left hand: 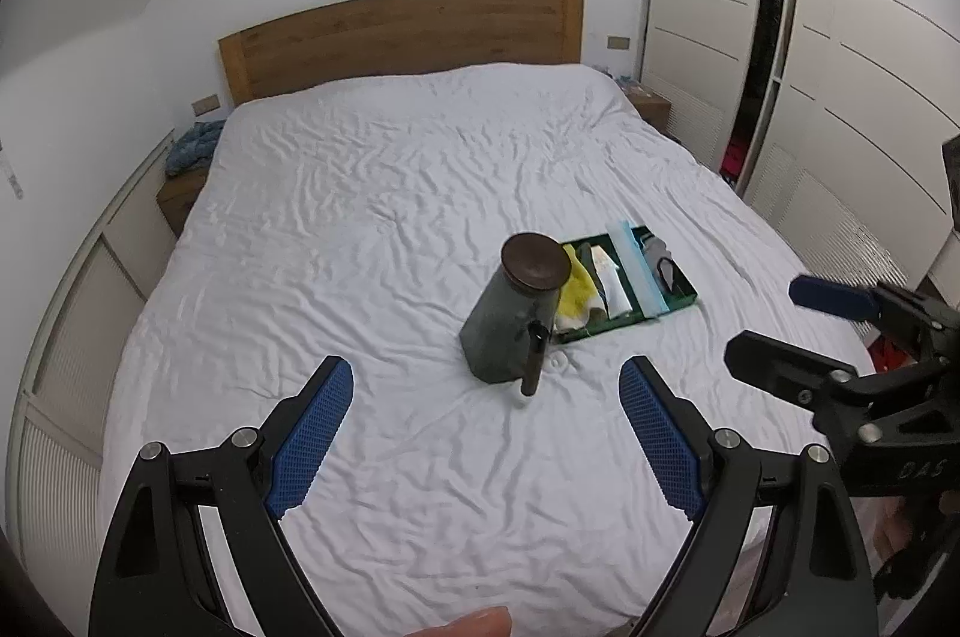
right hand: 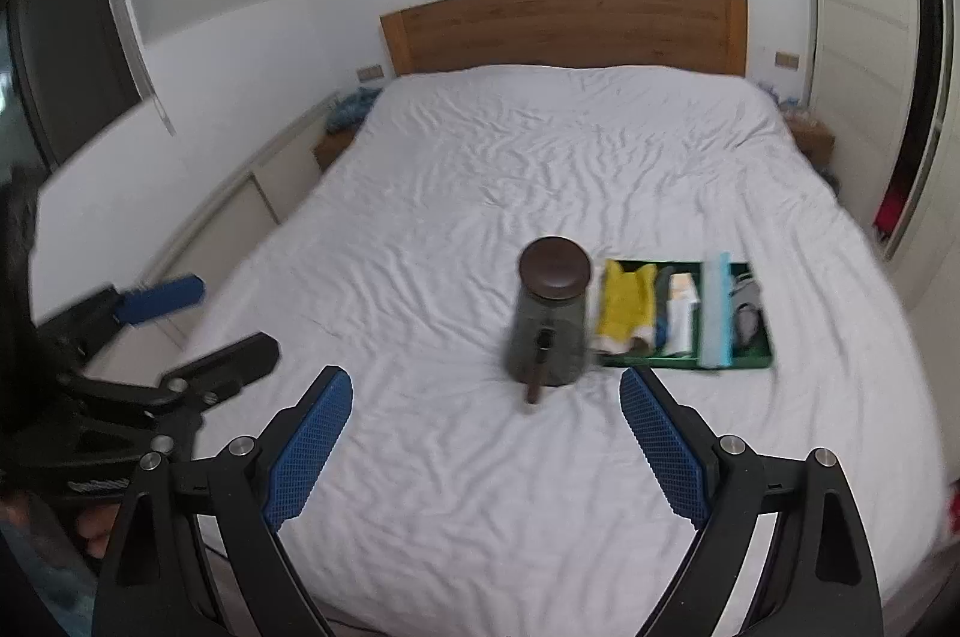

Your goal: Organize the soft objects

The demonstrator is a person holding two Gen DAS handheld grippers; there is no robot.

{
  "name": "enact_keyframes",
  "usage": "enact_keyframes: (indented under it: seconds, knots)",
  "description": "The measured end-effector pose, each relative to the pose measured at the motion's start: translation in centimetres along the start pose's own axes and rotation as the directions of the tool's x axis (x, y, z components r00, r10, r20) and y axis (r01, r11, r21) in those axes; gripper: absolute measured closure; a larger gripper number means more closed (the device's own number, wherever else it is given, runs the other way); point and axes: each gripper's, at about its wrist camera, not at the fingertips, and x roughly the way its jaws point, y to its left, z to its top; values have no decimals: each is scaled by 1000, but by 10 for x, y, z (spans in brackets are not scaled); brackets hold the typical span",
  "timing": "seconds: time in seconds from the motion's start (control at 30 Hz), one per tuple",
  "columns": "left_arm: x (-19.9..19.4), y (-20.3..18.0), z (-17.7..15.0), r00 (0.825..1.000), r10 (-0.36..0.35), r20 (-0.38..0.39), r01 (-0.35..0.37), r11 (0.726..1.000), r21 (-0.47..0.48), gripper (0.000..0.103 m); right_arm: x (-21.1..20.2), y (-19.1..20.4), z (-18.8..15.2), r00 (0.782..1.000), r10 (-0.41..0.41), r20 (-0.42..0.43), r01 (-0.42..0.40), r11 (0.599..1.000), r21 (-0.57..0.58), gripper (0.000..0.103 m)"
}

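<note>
- Grippers: left gripper (left hand: 486, 433) and right gripper (right hand: 486, 436) both spread wide, grasping nothing, above the wrinkled white bedsheet (left hand: 372, 229).
- Dark green lidded jug (left hand: 510, 316) stands upright just beside the green divided tray (left hand: 681, 304) of soft items.

Both wrist cameras look from the foot of the bed (left hand: 360, 217) toward the headboard (right hand: 564, 27) at twelve o'clock, sharing it.
</note>
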Motion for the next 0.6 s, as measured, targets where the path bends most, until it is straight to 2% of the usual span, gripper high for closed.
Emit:
enact_keyframes:
  seconds: [0.17, 0.3, 0.43, 0.6]
  knots:
    - [-6, 5, 2, 999, 31, 27, -30, 999, -12, 16, -6, -26, 2, 996, 93, 3, -92, 987, 133, 11]
    - [-10, 12, 4, 998, 33, 57, -30, 998, -54, 16, -10, -46, 0, 995, 101, 7, -100, 977, 188, 11]
    - [-16, 18, 6, 993, 51, 110, -41, 995, -90, 16, -15, -36, -2, 999, 31, 34, -35, 994, 108, 11]
    - [-25, 33, 10, 987, 29, 161, 2, 981, -192, 16, -39, 0, -2, 990, -72, 119, 85, 990, -113, 11]
